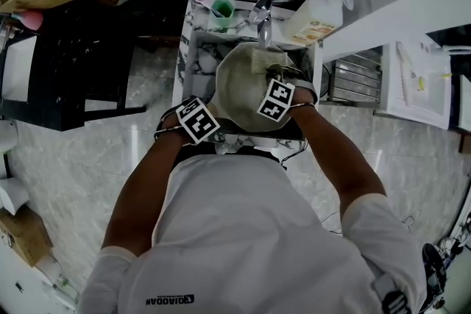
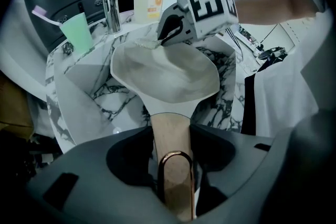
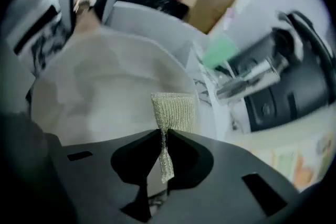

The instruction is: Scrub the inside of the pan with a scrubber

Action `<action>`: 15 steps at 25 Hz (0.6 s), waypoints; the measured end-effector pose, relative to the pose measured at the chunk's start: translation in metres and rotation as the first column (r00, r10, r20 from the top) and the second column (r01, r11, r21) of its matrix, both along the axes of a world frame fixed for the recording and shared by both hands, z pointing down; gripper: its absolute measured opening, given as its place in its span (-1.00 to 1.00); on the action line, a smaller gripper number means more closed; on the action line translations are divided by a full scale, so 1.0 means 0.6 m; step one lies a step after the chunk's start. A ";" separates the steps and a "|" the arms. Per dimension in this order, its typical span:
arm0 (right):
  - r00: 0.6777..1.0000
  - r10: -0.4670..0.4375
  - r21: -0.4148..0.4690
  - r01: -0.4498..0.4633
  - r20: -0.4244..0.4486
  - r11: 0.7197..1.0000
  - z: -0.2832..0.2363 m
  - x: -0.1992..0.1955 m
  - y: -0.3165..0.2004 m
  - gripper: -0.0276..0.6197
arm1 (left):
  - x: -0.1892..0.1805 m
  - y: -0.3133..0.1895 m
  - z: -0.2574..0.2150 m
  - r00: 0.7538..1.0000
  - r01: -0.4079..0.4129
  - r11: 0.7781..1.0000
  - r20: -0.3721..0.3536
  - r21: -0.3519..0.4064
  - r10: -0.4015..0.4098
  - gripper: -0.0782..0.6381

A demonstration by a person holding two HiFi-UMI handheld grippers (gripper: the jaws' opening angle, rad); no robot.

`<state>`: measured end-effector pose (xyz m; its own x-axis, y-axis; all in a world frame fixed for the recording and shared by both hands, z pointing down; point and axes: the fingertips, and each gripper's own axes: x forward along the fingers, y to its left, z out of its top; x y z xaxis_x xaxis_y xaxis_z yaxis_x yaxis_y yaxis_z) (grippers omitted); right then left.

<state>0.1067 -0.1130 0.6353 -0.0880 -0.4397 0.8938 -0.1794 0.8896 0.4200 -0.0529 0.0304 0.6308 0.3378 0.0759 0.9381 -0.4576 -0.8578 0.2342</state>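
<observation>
A pale cream pan [image 1: 246,88] is held tilted over a marble sink [image 1: 193,55]. My left gripper [image 2: 170,134] is shut on the pan's wooden handle [image 2: 169,136], which ends in a copper loop. The pan's bowl [image 2: 168,73] faces up toward the right gripper [image 1: 272,73]. My right gripper [image 3: 164,136] is shut on a thin, mesh scrubber [image 3: 172,112], pinched at its middle. The scrubber [image 2: 149,43] rests at the pan's far rim, inside the bowl [image 3: 100,92].
A chrome tap [image 2: 111,0] stands behind the sink with a green cup [image 2: 77,31] holding a toothbrush to its left. A soap bottle [image 1: 313,20] sits at the back right. A dark counter [image 1: 73,48] lies to the left and white shelving [image 1: 423,77] to the right.
</observation>
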 end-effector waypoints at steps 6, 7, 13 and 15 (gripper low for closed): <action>0.818 -0.367 0.165 0.477 -0.443 0.863 0.031 -0.015 -0.025 -0.72 | 0.004 0.000 0.002 1.000 -0.002 1.000 0.000 0.002 0.002 -0.16; 0.796 -0.384 0.153 0.500 -0.468 0.852 0.039 -0.016 -0.031 -0.72 | 0.004 0.000 0.002 1.000 -0.002 1.000 0.000 0.003 0.002 -0.16; 0.773 -0.397 0.081 0.496 -0.494 0.865 0.082 -0.003 -0.066 -0.72 | 0.002 0.000 0.003 1.000 -0.001 1.000 0.000 0.010 0.001 -0.15; 0.773 -0.396 0.072 0.491 -0.496 0.868 0.088 0.003 -0.075 -0.72 | 0.004 0.001 0.002 1.000 -0.001 1.000 -0.001 0.010 0.001 -0.16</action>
